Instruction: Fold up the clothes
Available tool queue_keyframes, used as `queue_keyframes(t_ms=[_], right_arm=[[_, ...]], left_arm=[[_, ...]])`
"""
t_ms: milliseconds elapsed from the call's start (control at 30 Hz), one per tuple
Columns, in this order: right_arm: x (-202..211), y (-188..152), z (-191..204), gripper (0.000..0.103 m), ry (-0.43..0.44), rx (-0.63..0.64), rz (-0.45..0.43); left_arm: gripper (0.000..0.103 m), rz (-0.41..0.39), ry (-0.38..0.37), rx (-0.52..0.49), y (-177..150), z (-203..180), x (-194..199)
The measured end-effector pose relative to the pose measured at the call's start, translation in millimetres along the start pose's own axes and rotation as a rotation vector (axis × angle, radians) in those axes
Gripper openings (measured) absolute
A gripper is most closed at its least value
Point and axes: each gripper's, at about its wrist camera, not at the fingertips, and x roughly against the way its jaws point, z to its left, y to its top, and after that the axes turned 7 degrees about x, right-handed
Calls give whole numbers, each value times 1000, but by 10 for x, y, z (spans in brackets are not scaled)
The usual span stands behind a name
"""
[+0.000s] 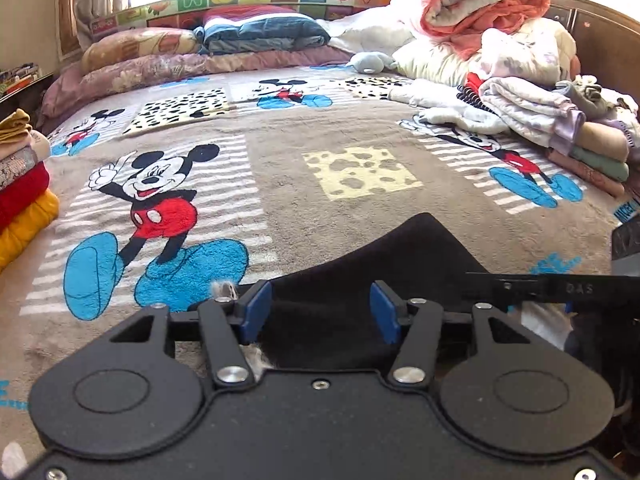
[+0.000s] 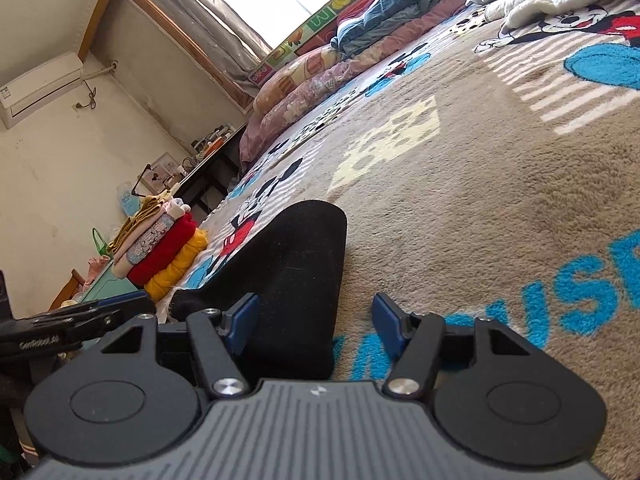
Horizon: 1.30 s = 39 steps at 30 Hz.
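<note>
A black garment (image 1: 400, 248) lies flat on the Mickey Mouse blanket (image 1: 352, 128) near the bed's front edge, with one rounded corner pointing away from me. My left gripper (image 1: 320, 300) hovers over its near part with the blue pads wide apart; cloth lies under and between them, unpressed. In the right wrist view the same black garment (image 2: 304, 248) lies ahead and left of centre. My right gripper (image 2: 316, 312) stands open, its left pad by the cloth's right edge, its right pad over bare blanket (image 2: 460, 200). Each gripper shows at the edge of the other's view.
A stack of folded clothes (image 1: 20, 184) in red, yellow and beige stands at the bed's left edge. A loose pile of laundry (image 1: 532, 96) and a folded stack (image 1: 596, 156) sit at the right. Pillows and quilts (image 1: 240, 40) line the far side under the window.
</note>
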Motion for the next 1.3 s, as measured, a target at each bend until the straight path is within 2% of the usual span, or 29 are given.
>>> queue_keyframes(t_ms=[67,133,233,267,333,367,500,633,700,733,767,900,967,1000,1133,1200,1300], right_arm=[[6,0,-11,62,10,-6,-4],[10,0,-21,62,17,-11,-7],[14,0,-37,62,26,-17,-9],[16,1,-44,62,29,-21,-10],[11,-1,-40,62,28,-20,-10],[9,-2,-34,62,25,-16,-8],[6,-5,-24,63,19,-10,-6],[6,-4,-24,62,19,-11,-8],[-1,-7,-8,62,14,-6,-6],[0,-7,-11,62,15,-7,-7],[1,-7,-14,62,17,-8,-7],[3,-7,-20,62,19,-10,-9],[1,-14,-13,62,16,-7,-8],[2,-14,-12,62,16,-6,-8],[4,-9,-22,63,18,-8,-8],[8,-12,-20,63,19,-9,-7],[9,-8,-28,62,22,-15,-8]], left_arm=[[52,85,28,-12,34,2,-246],[51,139,112,-48,3,14,-465],[45,88,202,-125,-11,-97,-337],[45,71,243,-182,-45,-168,-286],[44,40,212,-200,-115,-215,-181],[45,34,163,-177,-144,-199,-156],[45,96,148,-127,-213,-72,-217],[45,48,155,-199,-121,-258,-75],[45,82,144,-199,-144,-263,-159],[46,119,150,-196,-182,-225,-210],[46,117,171,-182,-205,-178,-198],[45,47,196,-141,-232,-105,32],[46,-13,98,-80,-224,-74,133],[46,-18,82,-67,-216,-69,114],[45,139,61,-6,-239,18,-158],[46,146,76,-9,-179,-3,-68],[45,132,138,-87,-114,-104,96]])
